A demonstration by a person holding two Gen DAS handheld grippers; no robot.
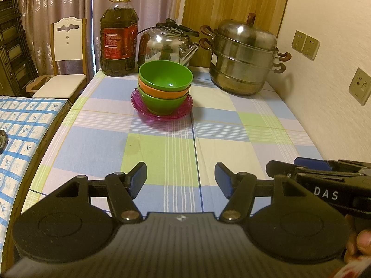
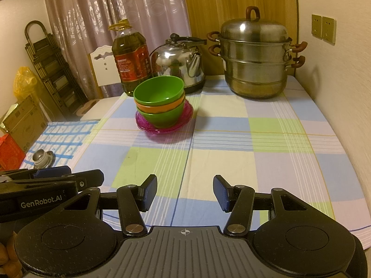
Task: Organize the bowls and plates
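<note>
Our left hand-held gripper (image 1: 180,180) hovers spread over the checked worktop (image 1: 231,139), holding nothing. Mid-worktop, three nested bowls (image 1: 165,85) sit on stacked magenta plates (image 1: 162,113) (the plates' count is hidden beneath). Our right hand-held gripper (image 2: 184,192) is likewise spread and empty.

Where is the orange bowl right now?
In both views, the orange bowl sits mid-table, nested between two green bowls on pink plates, before the kettle.

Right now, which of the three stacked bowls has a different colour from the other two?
The middle bowl: it is orange, nested between the green top bowl and the green bottom bowl, which sits on the pink plates.
</note>
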